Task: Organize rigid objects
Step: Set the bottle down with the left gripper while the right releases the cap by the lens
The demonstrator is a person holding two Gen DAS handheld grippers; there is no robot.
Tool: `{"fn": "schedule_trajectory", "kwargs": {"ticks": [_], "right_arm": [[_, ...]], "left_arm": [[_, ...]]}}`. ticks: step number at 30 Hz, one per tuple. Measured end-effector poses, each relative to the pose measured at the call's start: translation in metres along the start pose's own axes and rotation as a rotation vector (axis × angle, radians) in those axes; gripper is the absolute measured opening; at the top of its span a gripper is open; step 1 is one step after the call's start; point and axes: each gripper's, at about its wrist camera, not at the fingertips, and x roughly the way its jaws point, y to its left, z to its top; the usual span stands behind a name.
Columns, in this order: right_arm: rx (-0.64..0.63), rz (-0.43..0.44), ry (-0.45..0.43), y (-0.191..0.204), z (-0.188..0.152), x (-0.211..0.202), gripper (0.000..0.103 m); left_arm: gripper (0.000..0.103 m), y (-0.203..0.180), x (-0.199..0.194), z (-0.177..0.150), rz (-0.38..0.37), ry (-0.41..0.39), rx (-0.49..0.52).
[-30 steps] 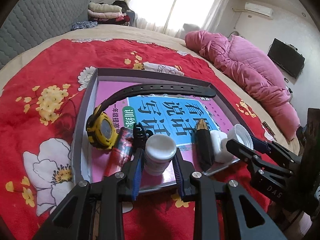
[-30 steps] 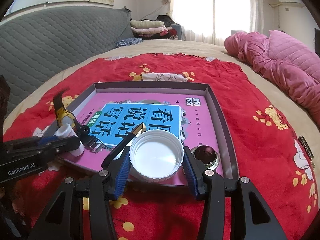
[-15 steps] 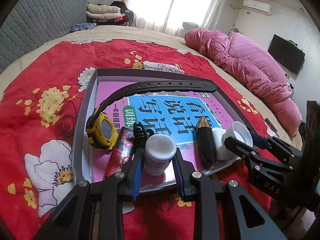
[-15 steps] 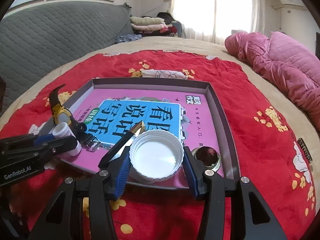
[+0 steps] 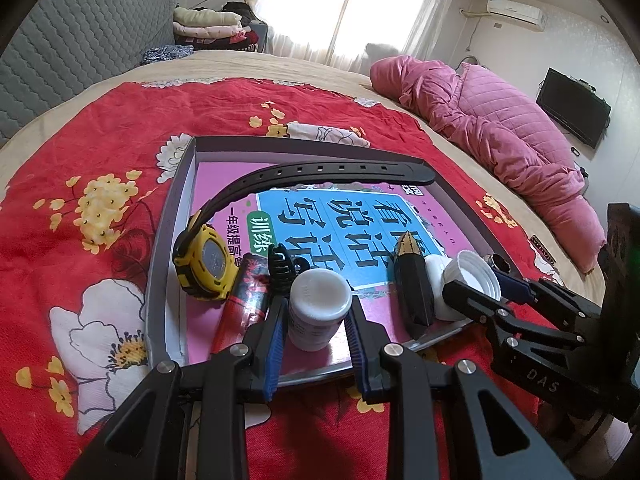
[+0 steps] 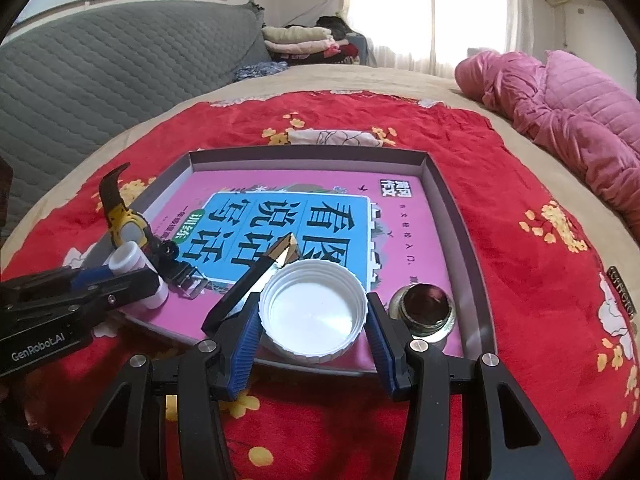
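Both jaws are pinching: your left gripper [image 5: 316,316] clamps the small white bottle [image 5: 320,304] by its sides, and your right gripper [image 6: 312,324] squeezes the wide white cap [image 6: 314,312], open side up. Bottle stands upright at the near edge of the tray [image 5: 168,240]; cap sits over the tray's near rim, right of the bottle. A pink book [image 6: 400,240] with a blue panel lines the tray floor. Between bottle and cap lies a black pen [image 5: 414,280], gold tip pointing away. Left of the bottle: a black clip [image 5: 282,268], a red tube [image 5: 244,304], then a yellow watch [image 5: 208,264] with its black strap arcing across the tray. Right of the cap, a small metal jar [image 6: 426,312] sits in the tray's corner. Tray rests on a red floral blanket [image 6: 520,184]; a pink quilt [image 5: 500,128] is well apart on the bed.
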Motion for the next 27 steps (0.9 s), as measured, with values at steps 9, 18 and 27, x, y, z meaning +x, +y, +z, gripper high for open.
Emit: {"fn": "schedule_trajectory", "kwargs": {"ticks": [9, 18, 27], "right_arm": [[0.007, -0.004, 0.007, 0.0, -0.001, -0.002, 0.053], [0.015, -0.014, -0.005, -0.002, -0.004, -0.01, 0.061], [0.025, -0.014, -0.023, -0.003, -0.009, -0.028, 0.063]], "left_arm": [[0.029, 0.001, 0.001, 0.0, -0.001, 0.0, -0.002], [0.029, 0.004, -0.003, 0.0, -0.006, -0.003, -0.017], [0.03, 0.004, -0.008, -0.003, 0.009, -0.008, 0.002]]}}
